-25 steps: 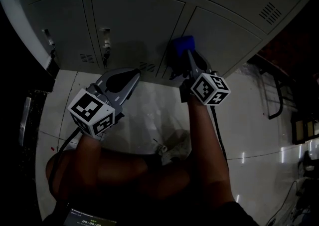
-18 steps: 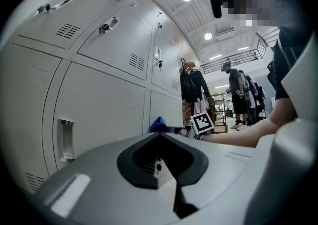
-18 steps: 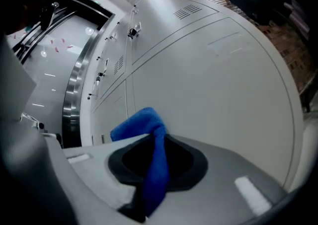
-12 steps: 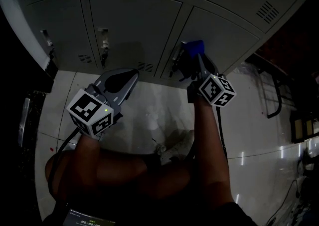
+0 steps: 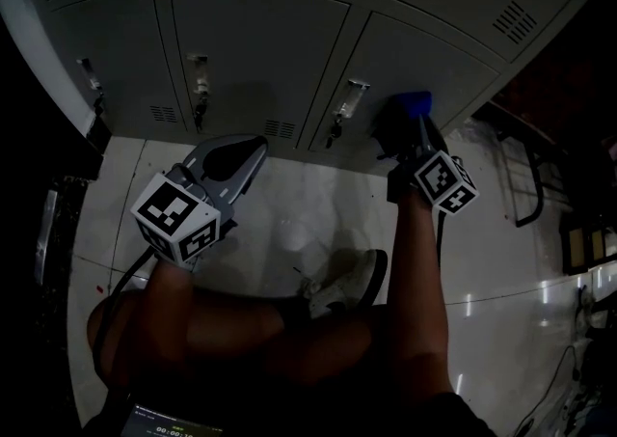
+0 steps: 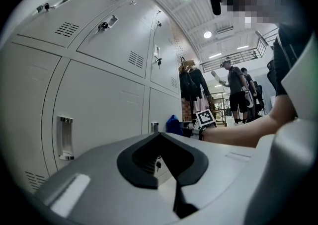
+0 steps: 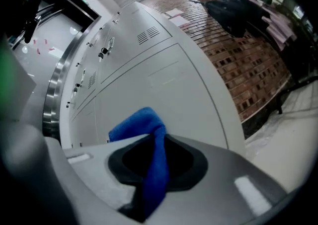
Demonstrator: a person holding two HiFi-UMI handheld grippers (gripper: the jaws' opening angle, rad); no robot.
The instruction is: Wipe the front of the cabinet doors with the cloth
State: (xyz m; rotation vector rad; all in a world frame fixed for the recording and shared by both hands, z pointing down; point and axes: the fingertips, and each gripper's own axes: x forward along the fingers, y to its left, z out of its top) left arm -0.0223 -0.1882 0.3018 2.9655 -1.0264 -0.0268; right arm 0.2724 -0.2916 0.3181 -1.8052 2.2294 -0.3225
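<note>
A blue cloth (image 5: 416,102) is pinched in my right gripper (image 5: 413,126) and pressed against the front of a grey cabinet door (image 5: 434,64) low on the right. In the right gripper view the cloth (image 7: 149,144) runs down between the shut jaws and bunches at their tip against the door (image 7: 164,85). My left gripper (image 5: 236,157) hangs over the floor in front of the middle door (image 5: 260,40), jaws shut and holding nothing. The left gripper view shows the door row (image 6: 94,100) and, far off, the cloth (image 6: 173,123).
Latches with keys (image 5: 200,78) (image 5: 347,102) stick out of the lower doors. Glossy white floor tiles (image 5: 289,223) lie below. The person's shoe (image 5: 352,281) is between the arms. A dark metal frame (image 5: 535,184) stands at right. People stand in the distance (image 6: 236,95).
My right gripper has slid the cloth to the right along the lower doors, from beside the keyed latch onto the right door. The left gripper has stayed put.
</note>
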